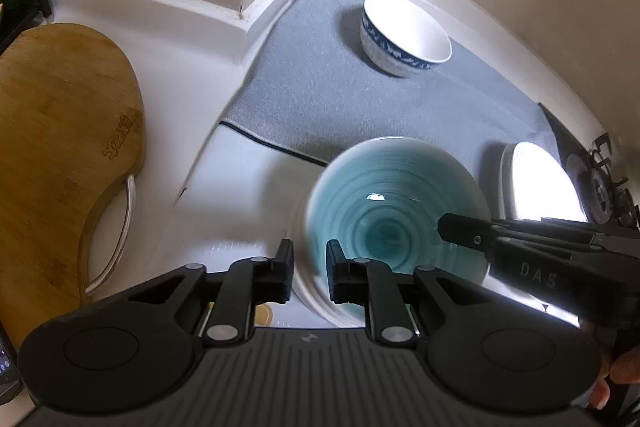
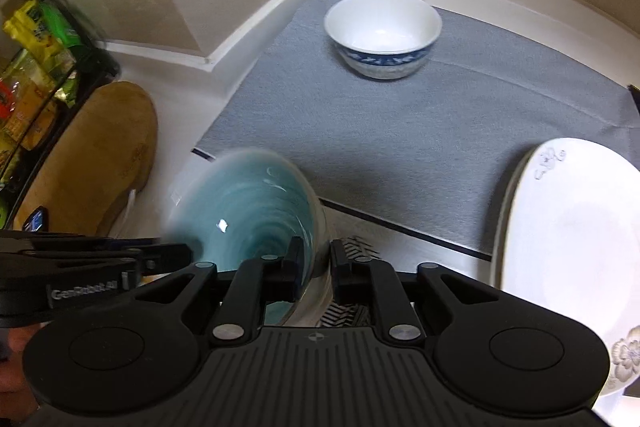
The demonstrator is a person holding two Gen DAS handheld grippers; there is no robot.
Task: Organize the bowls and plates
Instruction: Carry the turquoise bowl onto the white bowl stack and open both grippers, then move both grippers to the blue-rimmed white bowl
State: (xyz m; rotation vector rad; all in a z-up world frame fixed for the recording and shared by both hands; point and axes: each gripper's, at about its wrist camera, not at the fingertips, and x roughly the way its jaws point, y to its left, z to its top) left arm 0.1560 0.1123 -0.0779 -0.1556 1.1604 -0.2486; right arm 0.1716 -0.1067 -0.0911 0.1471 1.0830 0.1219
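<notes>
1. A teal bowl [image 1: 394, 211] is being held by both grippers, one on each side of its rim. It is being kept tilted over the white counter [image 1: 188, 115], right at the near edge of the grey mat [image 1: 320, 99], and it looks blurred.
2. In the left wrist view, the left gripper [image 1: 310, 267] is being seen clamped on the bowl's left rim, one finger outside the wall and one inside. The right gripper [image 1: 456, 227] is coming in from the right across the far rim.
3. In the right wrist view, the right gripper [image 2: 316, 265] is being shown pinched on the bowl [image 2: 256, 211] at its right rim, jaws nearly together with the wall between them. The left gripper [image 2: 176, 253] is reaching in from the left.
4. A white bowl with a blue band [image 1: 406, 35] is sitting upright at the far end of the mat, well apart from the teal one.
5. A white plate [image 2: 568, 259] is lying on the right; only the right view is showing its flower print.
6. A wooden board [image 1: 64, 155] is lying on the left; its engraved mark is only being picked up by the left view.
7. Colourful packets on a black rack [image 2: 36, 67] are being shown properly only by the right view.
</notes>
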